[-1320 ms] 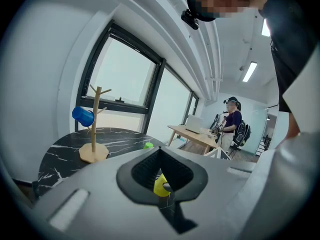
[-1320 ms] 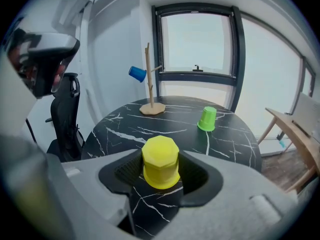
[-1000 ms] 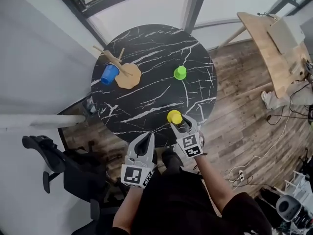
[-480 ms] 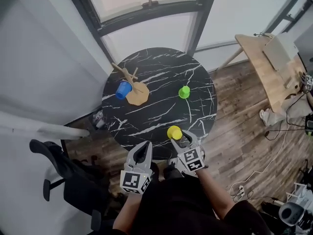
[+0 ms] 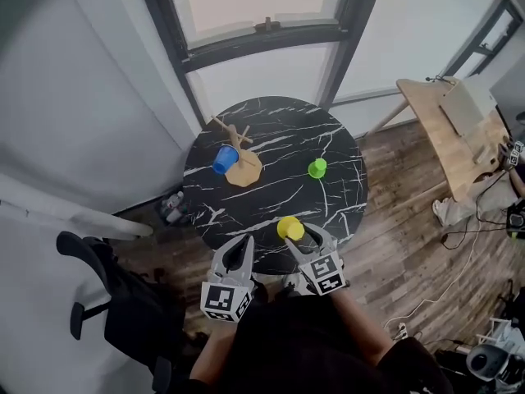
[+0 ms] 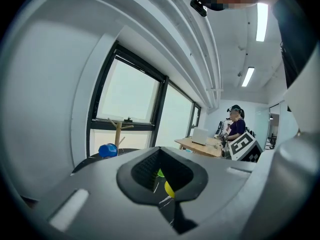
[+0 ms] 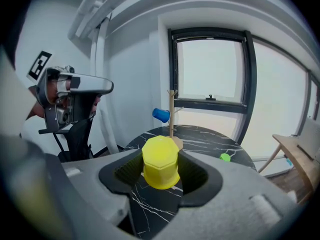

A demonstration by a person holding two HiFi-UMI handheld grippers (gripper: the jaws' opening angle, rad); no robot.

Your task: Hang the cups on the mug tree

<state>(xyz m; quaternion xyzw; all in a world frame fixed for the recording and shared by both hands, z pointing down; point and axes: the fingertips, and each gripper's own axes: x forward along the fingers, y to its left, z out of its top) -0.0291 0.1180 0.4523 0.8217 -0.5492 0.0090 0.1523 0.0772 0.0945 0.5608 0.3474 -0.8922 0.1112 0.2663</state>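
Head view: blue cup (image 5: 223, 159) hung on the mug tree (image 5: 239, 146), green cup (image 5: 317, 168) loose on the marble table (image 5: 271, 197); one done, two left.

Left gripper view: left gripper (image 6: 161, 181) clenched, empty.

Right gripper view: right gripper (image 7: 160, 173) grasping the yellow cup (image 7: 160, 159) over the near table edge, well apart from the tree.

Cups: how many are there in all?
3. The blue cup hangs on the mug tree, the green cup stands on the table, and the right gripper holds the yellow cup. None seems hidden.
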